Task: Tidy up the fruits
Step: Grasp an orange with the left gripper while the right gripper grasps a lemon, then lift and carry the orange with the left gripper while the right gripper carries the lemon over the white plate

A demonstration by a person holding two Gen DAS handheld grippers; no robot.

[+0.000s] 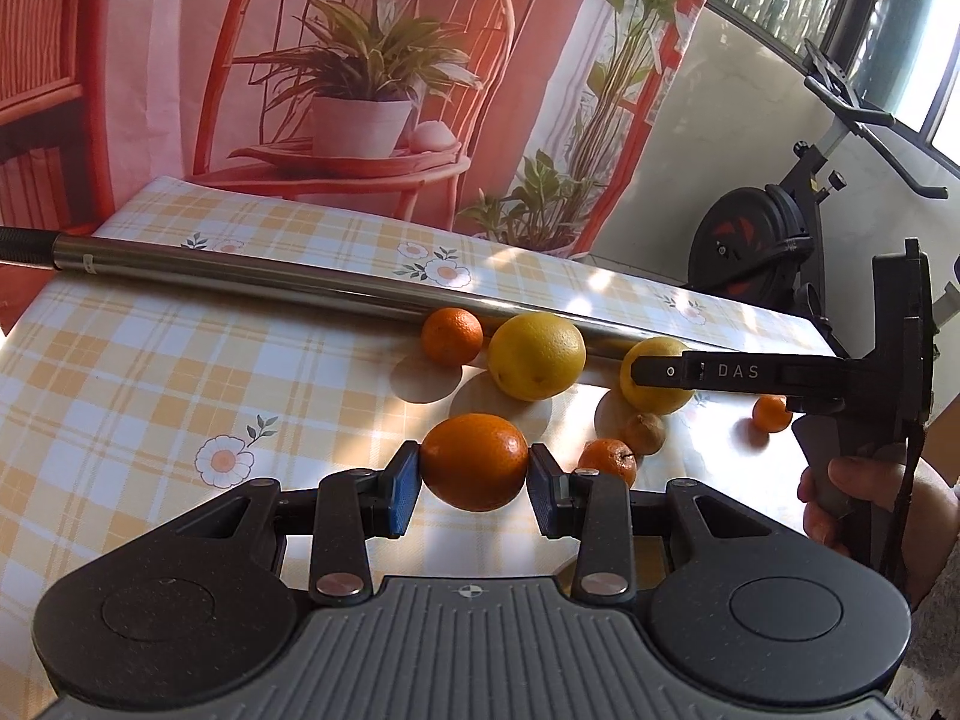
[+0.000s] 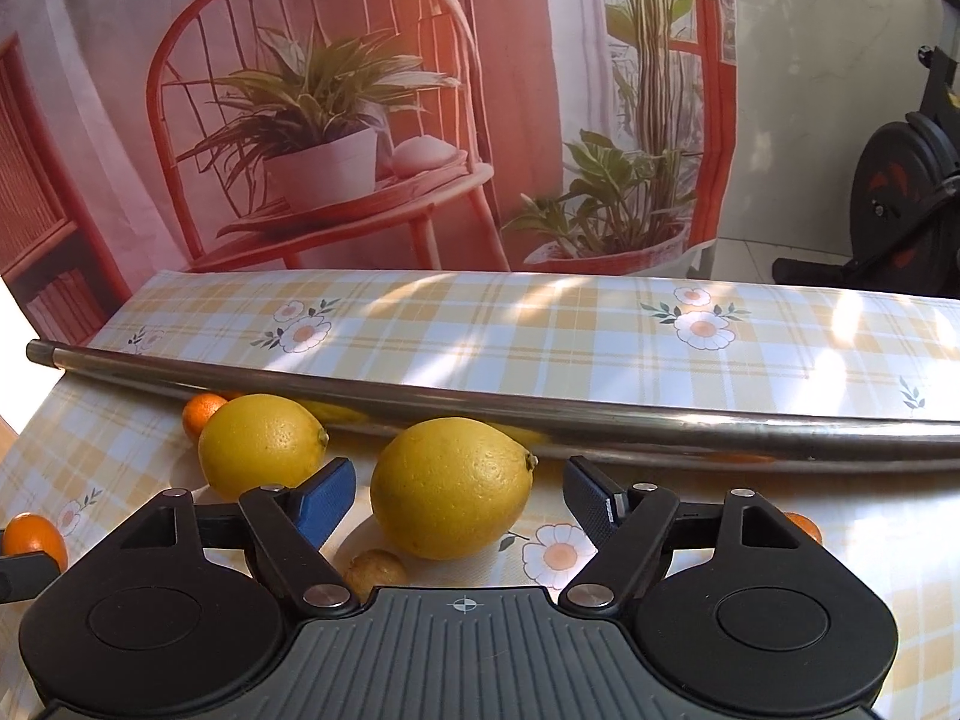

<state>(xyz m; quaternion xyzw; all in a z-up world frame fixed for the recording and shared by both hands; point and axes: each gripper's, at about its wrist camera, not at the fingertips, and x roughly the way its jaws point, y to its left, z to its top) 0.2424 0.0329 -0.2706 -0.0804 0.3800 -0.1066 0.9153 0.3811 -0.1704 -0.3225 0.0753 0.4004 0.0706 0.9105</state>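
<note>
My left gripper [image 1: 474,468] is shut on a large orange [image 1: 474,461], held just above the checked tablecloth. Beyond it lie a smaller orange [image 1: 451,336], a big lemon [image 1: 536,355] and a second lemon [image 1: 657,387] against a steel rod. A mandarin [image 1: 608,461], a small brownish fruit [image 1: 643,433] and another mandarin [image 1: 772,413] lie to the right. My right gripper [image 2: 459,495] is open, its jaws on either side of the nearer lemon [image 2: 451,487] without touching it. The other lemon [image 2: 259,445] lies to its left.
A long steel rod [image 1: 312,285] lies across the table [image 1: 132,372] behind the fruit; it also shows in the right wrist view [image 2: 540,414]. A printed curtain hangs behind the table. An exercise bike [image 1: 768,234] stands at the right.
</note>
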